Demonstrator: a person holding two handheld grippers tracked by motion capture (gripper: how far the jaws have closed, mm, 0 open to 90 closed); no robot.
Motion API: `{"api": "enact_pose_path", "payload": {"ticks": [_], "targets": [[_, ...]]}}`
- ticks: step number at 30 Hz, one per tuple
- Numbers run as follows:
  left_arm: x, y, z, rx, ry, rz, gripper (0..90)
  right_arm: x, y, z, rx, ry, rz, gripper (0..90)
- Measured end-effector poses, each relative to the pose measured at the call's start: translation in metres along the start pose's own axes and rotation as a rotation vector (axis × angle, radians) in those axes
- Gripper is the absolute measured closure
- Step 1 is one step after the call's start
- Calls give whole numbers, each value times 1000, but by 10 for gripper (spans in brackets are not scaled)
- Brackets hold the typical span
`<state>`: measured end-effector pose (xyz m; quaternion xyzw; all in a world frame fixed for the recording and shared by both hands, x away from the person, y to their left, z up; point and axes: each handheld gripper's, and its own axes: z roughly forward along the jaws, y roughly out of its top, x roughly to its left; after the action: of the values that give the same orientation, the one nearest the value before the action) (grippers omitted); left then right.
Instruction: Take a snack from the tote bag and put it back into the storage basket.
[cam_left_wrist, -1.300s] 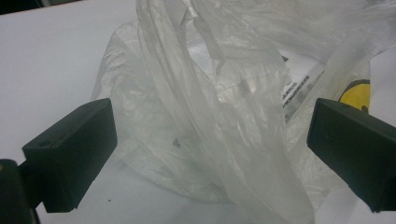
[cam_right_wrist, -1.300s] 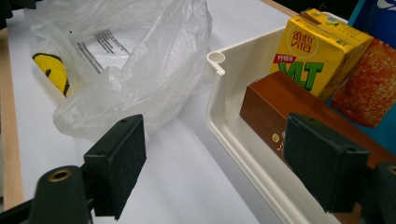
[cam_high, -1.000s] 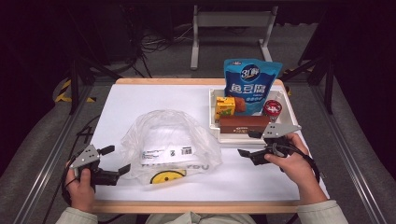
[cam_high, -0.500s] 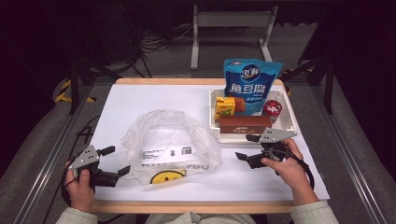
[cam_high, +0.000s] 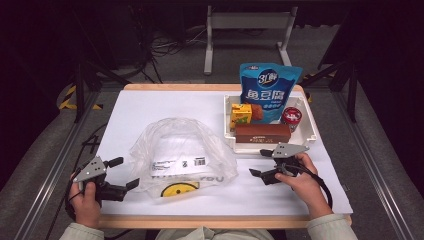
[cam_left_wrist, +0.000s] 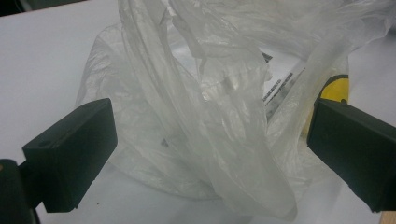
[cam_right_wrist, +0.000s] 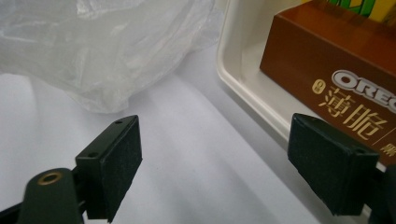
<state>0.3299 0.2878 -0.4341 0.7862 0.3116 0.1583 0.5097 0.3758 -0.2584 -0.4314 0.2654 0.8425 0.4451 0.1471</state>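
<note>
Crinkled glossy clear plastic bag (cam_left_wrist: 205, 116); matt black gripper pads (cam_right_wrist: 114, 163); smooth cream plastic tray (cam_right_wrist: 243, 79); glossy brown cardboard box (cam_right_wrist: 336, 70).

A white counter (cam_high: 150, 112) with a wooden edge is carrying a crumpled clear plastic bag (cam_high: 182, 152) lying at its middle and a white tray (cam_high: 311, 127) sitting just beside it toward the far right.

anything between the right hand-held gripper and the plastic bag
No, just bare white table. In the high view the right hand-held gripper sits right of the plastic bag, jaws open toward it, nothing between.
</note>
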Motion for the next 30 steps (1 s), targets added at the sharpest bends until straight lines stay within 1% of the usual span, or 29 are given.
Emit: {"api": "enact_pose_path", "payload": {"ticks": [1, 3, 4, 5, 6, 7, 8, 9, 13, 15, 19, 24, 30], "targets": [[0, 0, 0, 0, 0, 0, 23, 0, 0, 0, 0, 0, 0, 187], [-1, 0, 0, 2, -2, -5, 23, 1, -2, 3, 17, 2, -1, 188], [0, 0, 1, 3, -3, 1, 23, 1, -2, 3, 17, 2, -1, 188], [0, 0, 1, 4, -2, 2, 23, 2, -2, 4, 26, 3, 2, 187], [0, 0, 1, 4, -2, 1, 23, 3, -4, 6, 49, -9, -10, 187], [0, 0, 1, 5, -2, 1, 23, 3, -5, 7, 59, -11, -14, 186], [0, 0, 1, 5, -2, 1, 23, 3, -5, 7, 59, -11, -14, 186], [0, 0, 1, 6, -3, 1, 23, 3, -6, 9, 74, -12, -12, 168], [0, 0, 1, 10, -1, 2, 23, 2, -8, 10, 90, -12, -14, 168], [0, 0, 1, 11, -2, 0, 23, 0, -10, 12, 107, -16, -11, 167], [0, 0, 1, 11, -4, -1, 23, 0, -10, 12, 110, -19, -8, 164], [0, -1, 1, 17, -5, 1, 23, -3, -10, 12, 104, -20, 15, 163], [1, -1, 2, 20, -2, -2, 23, -3, -11, 12, 109, -20, 3, 163]]}}
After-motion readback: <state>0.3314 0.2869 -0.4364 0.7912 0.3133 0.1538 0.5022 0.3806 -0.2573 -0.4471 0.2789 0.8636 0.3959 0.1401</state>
